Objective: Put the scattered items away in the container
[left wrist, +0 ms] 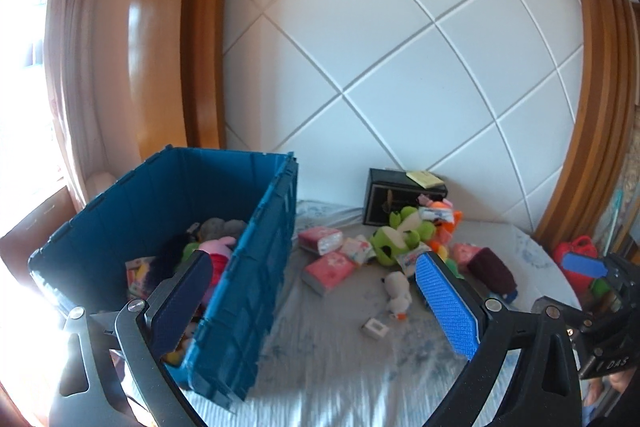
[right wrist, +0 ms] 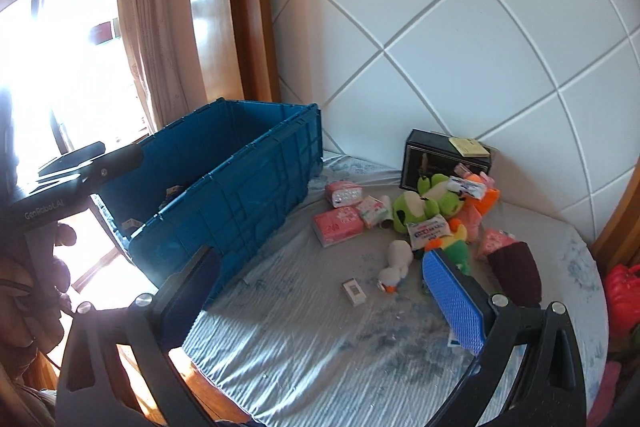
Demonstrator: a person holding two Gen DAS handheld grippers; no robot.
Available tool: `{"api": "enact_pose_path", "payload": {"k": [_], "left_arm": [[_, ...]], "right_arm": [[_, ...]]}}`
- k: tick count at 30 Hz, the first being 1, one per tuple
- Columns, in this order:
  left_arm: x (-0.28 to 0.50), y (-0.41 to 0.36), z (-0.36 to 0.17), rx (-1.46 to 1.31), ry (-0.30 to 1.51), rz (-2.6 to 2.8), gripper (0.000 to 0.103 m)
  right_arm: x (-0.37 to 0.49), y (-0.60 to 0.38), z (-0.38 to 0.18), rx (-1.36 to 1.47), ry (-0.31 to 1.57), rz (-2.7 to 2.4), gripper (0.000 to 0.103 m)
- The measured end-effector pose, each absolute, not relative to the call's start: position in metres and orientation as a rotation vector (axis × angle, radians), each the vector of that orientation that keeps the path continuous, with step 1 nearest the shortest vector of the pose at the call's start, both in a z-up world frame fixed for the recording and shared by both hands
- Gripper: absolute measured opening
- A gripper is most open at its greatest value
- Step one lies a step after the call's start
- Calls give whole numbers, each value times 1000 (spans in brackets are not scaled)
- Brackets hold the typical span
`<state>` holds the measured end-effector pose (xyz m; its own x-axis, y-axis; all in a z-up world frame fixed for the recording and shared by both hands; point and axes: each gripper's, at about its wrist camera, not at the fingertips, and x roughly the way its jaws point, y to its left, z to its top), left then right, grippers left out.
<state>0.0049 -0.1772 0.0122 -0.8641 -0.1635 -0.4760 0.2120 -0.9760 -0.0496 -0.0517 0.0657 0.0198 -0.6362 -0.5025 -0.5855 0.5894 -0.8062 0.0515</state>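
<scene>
Two pairs of tongs hover over a bed with a striped sheet, both spread wide and holding nothing. The left tongs straddle the near wall of a blue crate, one finger inside it above toys already stowed. The right tongs face the loose pile. A white plush toy lies nearest, ahead and slightly right of the gap's centre, just left of the blue padded finger. Its long axis runs from far right to near left, its orange-tipped end pointing toward the camera. A small white box lies just beside it on the left. Farther back sit a green plush frog, pink tissue packs and a black box by the padded headboard. The crate stands left of everything loose. The right tongs look better placed for the plush
</scene>
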Motion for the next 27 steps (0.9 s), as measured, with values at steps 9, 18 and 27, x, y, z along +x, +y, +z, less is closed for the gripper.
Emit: {"api": "enact_pose_path", "payload": {"k": [9, 18, 27], "left_arm": [[31, -58, 3, 836, 106, -2964, 103], [62, 2, 7, 893, 27, -3001, 103], [63, 23, 5, 919, -42, -3022, 103]], "right_arm": [[2, 185, 8, 854, 107, -2503, 103], [39, 228, 2, 883, 89, -2510, 103], [40, 247, 2, 884, 49, -2578, 103]]}}
